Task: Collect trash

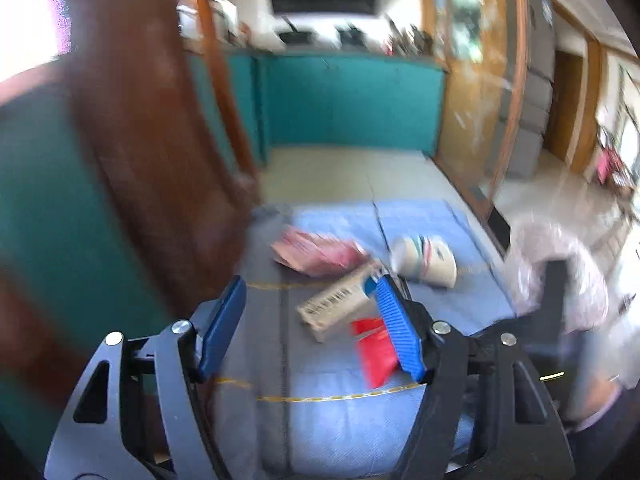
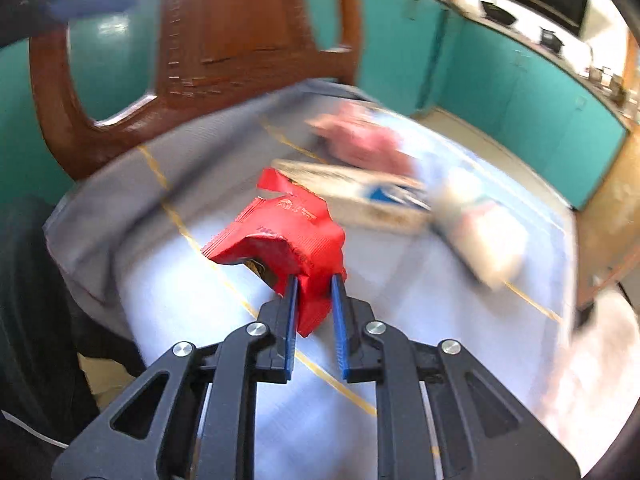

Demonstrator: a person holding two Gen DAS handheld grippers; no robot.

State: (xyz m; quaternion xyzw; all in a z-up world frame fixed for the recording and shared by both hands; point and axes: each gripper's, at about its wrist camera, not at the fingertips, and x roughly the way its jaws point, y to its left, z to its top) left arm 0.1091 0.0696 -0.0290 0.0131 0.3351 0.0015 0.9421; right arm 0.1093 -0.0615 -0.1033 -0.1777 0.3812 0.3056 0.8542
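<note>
My right gripper [image 2: 314,280] is shut on a crumpled red wrapper [image 2: 280,236], which sticks up from between the blue pads above the blue cloth [image 2: 180,320]. Beyond it lie a flat cardboard box [image 2: 352,188], a pink wrapper [image 2: 360,140] and a paper cup [image 2: 488,232], all blurred. In the left wrist view my left gripper [image 1: 308,284] stands open with nothing between its fingers. It hovers over the cloth [image 1: 340,420] just short of the box [image 1: 340,304]. The red wrapper [image 1: 374,352] shows beside its right pad, with the pink wrapper [image 1: 316,252] and cup [image 1: 424,260] farther off.
A carved wooden chair back [image 2: 240,40] rises behind the cloth, close on the left in the left wrist view [image 1: 152,160]. A clear plastic bag [image 1: 560,272] hangs at the right edge. Teal cabinets [image 1: 352,100] and pale floor [image 1: 332,172] lie beyond.
</note>
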